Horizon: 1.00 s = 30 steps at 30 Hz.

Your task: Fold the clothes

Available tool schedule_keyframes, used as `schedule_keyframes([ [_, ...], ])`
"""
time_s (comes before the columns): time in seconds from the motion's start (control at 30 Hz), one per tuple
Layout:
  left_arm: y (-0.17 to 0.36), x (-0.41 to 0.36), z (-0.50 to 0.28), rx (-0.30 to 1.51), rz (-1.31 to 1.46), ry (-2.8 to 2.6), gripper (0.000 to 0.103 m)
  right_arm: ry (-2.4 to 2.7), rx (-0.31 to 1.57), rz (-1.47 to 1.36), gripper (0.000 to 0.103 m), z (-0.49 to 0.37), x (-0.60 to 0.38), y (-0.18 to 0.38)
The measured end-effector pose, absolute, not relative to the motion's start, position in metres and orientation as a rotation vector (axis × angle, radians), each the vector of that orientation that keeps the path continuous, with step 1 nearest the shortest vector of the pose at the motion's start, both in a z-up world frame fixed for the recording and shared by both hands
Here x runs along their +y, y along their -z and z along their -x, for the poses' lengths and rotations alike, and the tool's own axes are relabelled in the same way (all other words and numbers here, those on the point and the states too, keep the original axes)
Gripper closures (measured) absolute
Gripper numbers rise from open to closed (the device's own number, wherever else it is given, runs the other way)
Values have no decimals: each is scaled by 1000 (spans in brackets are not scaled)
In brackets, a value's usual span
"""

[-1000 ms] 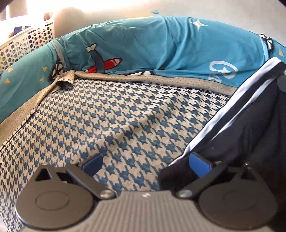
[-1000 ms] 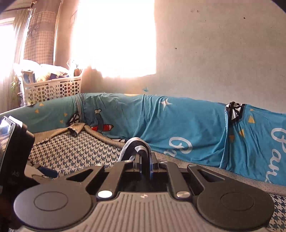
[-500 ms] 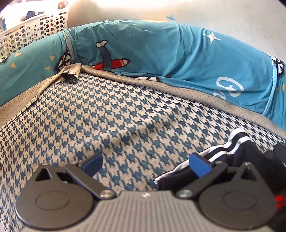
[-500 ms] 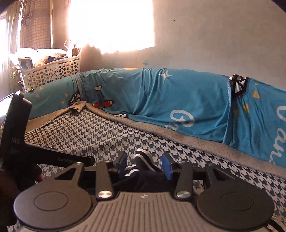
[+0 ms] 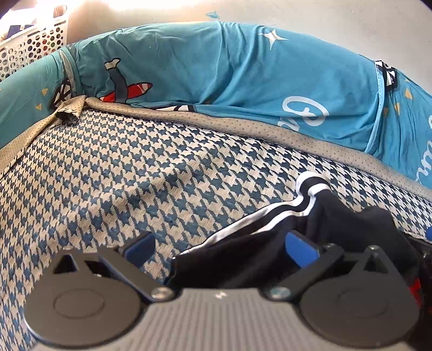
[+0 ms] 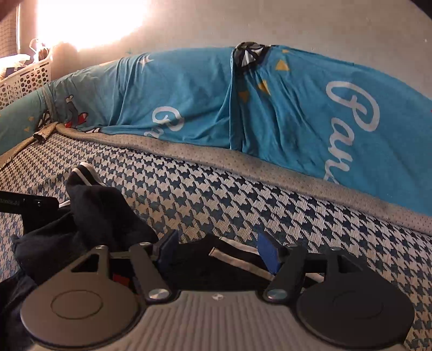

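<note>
The black garment with white stripes is lying bunched on the houndstooth bed cover, in front of a teal printed sheet. The right tool is hovering over a striped fold, its jaws having just been opening, pads apart and not pressing the cloth. The left tool is standing wide apart, the garment's edge lying loose between its pads. A white perforated basket is sitting at far left.

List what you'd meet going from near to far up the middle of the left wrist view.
left gripper → black garment with white stripes → houndstooth mattress cover → beige dotted border → teal printed bedsheet → wall
</note>
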<state>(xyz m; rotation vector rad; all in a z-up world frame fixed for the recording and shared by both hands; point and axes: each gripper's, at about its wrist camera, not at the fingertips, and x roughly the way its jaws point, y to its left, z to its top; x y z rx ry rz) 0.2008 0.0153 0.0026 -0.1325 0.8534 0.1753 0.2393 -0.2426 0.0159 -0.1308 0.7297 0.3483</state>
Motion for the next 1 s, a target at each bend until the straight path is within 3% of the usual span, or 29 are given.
schedule_keyframes([
  [0.1, 1, 12, -202, 864, 122, -167, 0, -358, 759, 157, 30, -240, -239, -6],
  [0.27, 4, 10, -203, 874, 113, -161, 0, -336, 762, 206, 25, -241, -236, 4],
  [0.33, 5, 9, -204, 878, 113, -160, 0, -347, 760, 199, 33, -242, -237, 3],
  [0.4, 6, 8, -205, 881, 111, -158, 0, -359, 750, 190, 62, -241, -236, 1],
  [0.57, 10, 4, -207, 884, 95, -163, 0, -352, 740, 191, 94, -243, -237, -2],
  [1.0, 8, -3, -218, 836, 91, -162, 0, 76, 470, 82, 95, -253, -282, -34],
])
